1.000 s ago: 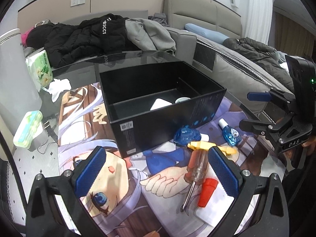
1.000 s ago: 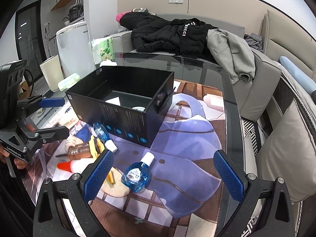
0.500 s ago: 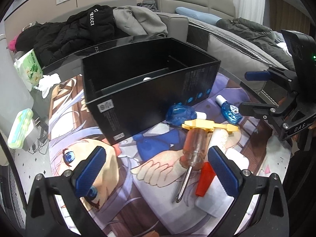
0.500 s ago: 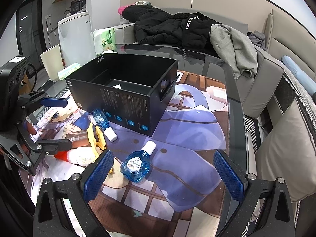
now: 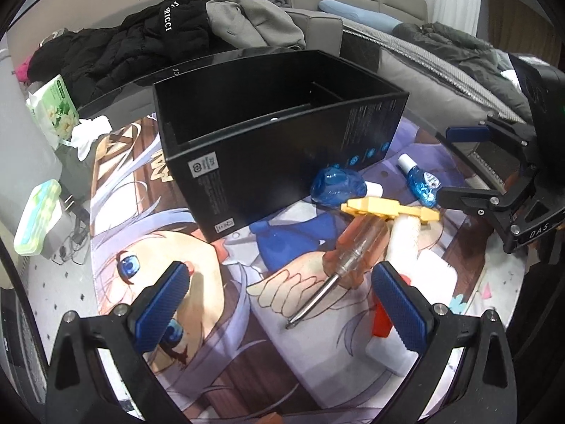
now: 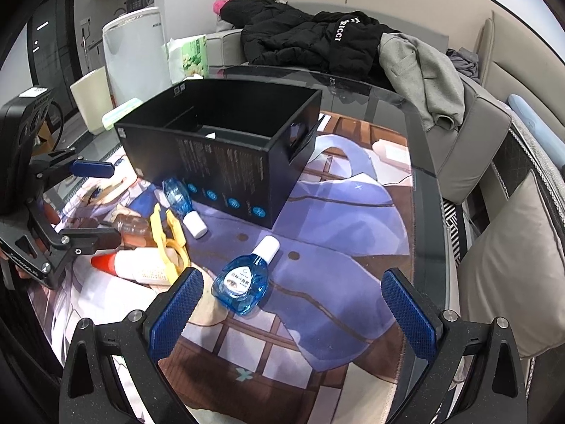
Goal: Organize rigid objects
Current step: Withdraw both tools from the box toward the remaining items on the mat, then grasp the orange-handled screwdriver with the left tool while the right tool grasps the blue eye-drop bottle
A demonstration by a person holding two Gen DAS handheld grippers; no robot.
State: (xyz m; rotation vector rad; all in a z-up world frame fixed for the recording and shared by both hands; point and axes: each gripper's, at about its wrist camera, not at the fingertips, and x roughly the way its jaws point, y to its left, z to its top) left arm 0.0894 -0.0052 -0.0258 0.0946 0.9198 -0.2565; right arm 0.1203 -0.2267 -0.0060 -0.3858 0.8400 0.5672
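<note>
Black box (image 5: 268, 162) on printed mat (image 6: 335, 212), glass table (image 6: 423, 162), perhaps a sofa behind, left tongs (image 5: 282, 304) apart, right tongs (image 6: 293, 307) apart.

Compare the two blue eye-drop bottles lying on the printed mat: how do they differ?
One blue eye-drop bottle lies apart on the mat, label up; the other blue bottle lies close beside the black box, its label unseen. Their caps point opposite ways. Both are translucent and white-capped.

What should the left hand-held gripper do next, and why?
Probably ease the left hand-held gripper forward and down around the screwdriver. Its jaws stand open with nothing between them, the screwdriver lies loose on the mat just ahead between the pads, and the black box beside it is open on top to take it. The right hand-held gripper faces a blue bottle.
</note>
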